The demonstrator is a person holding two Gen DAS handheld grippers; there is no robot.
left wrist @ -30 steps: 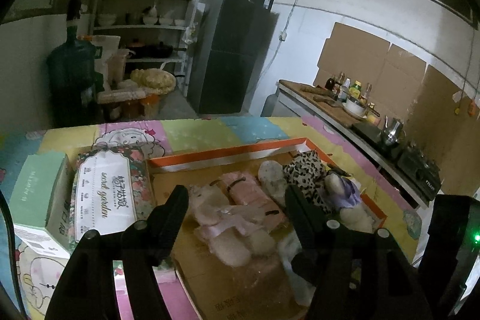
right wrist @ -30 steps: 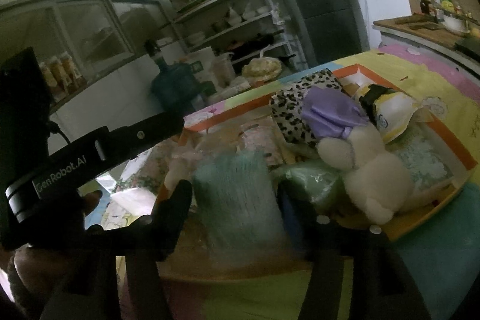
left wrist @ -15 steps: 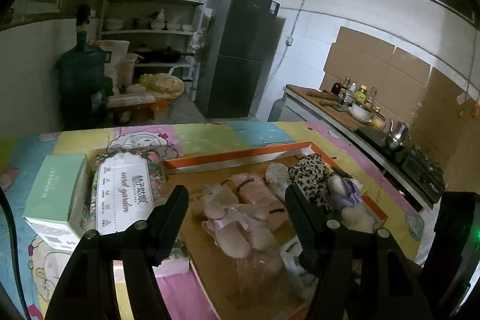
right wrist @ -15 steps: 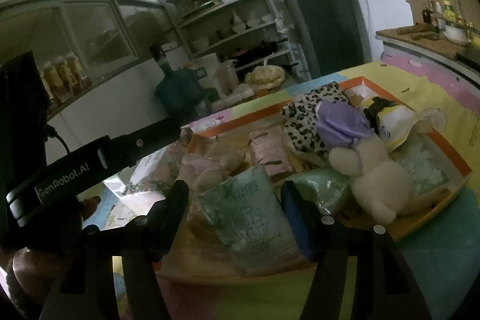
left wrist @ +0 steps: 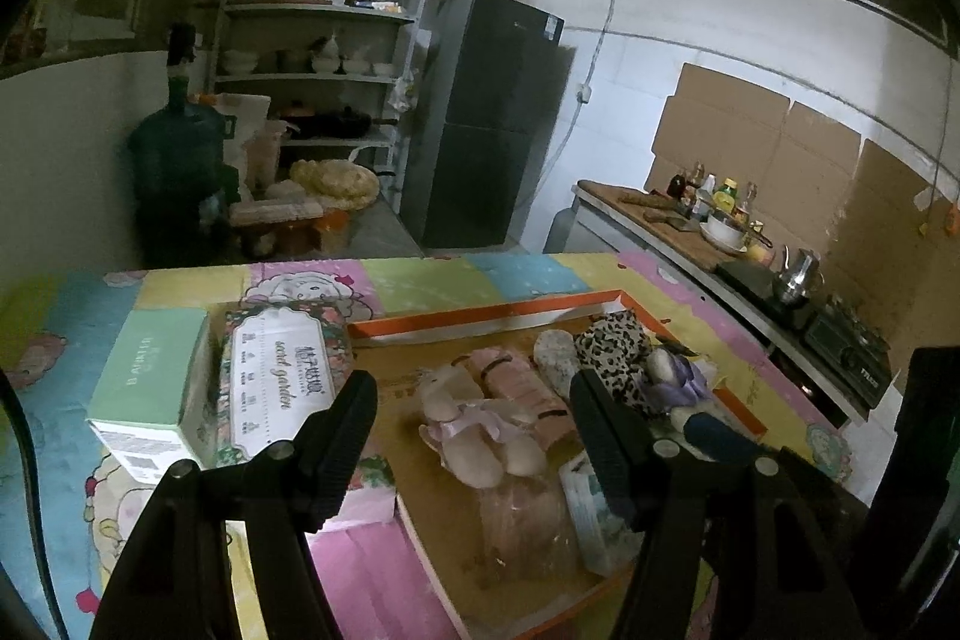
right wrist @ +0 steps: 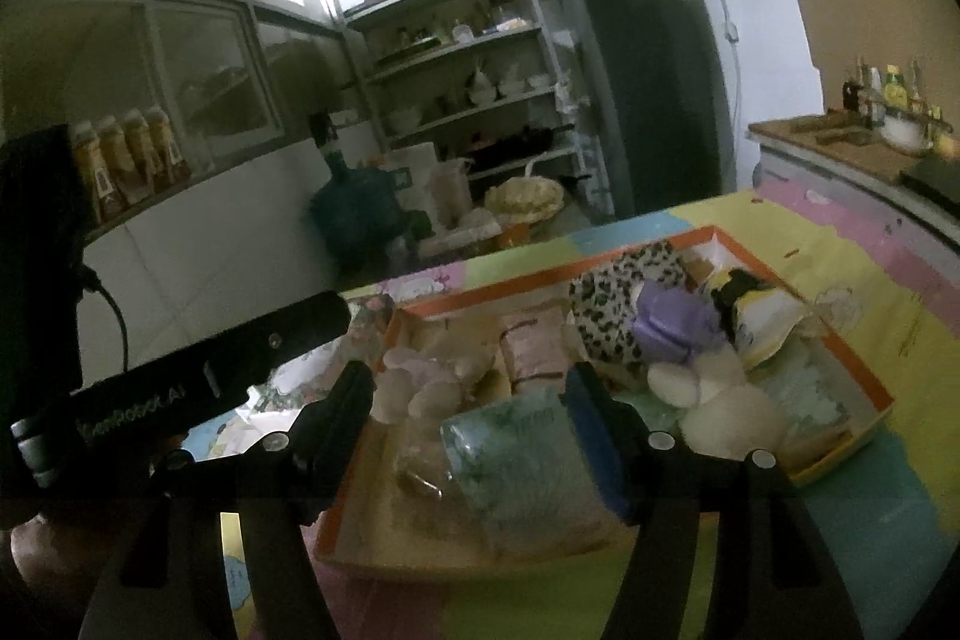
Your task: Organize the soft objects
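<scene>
tray [left wrist: 480,322]: shallow cardboard tray with orange rim, lying on the tabletop [left wrist: 420,280], which wears a patchwork cartoon mat. long axis runs from near edge toward the fridge side.

contents, left wrist view:
- plush toy [left wrist: 474,430], pale with a lilac bow, lying flat mid-tray, long axis roughly along the tray's length, legs toward the camera.
- pink roll [left wrist: 516,382], banded with dark ties, just beside the plush toy, same heading.
- leopard cloth [left wrist: 612,346], bunched at the far right corner.
- purple cloth [left wrist: 678,376], touching the leopard cloth.
- clear bag [left wrist: 528,520], at the near end, soft contents blurred.
- green pack [right wrist: 522,460], flat tissue-type pack at the near edge, long axis pointing away from the right wrist camera; blurred.
- white plush [right wrist: 726,412], right of the green pack, against the near rim.
- yellow pack [right wrist: 762,316], far right corner, tilted.

outside the tray, to its left: floral pack [left wrist: 282,382] and mint box [left wrist: 150,376], side by side, touching, both long axes pointing away.

left claw [left wrist: 474,400]: jaws wide apart, nothing between them, hovering above the tray over the plush toy, touching nothing.

right claw [right wrist: 468,394]: jaws opening, wide; the green pack shows between them, but the pads do not press on it.
</scene>
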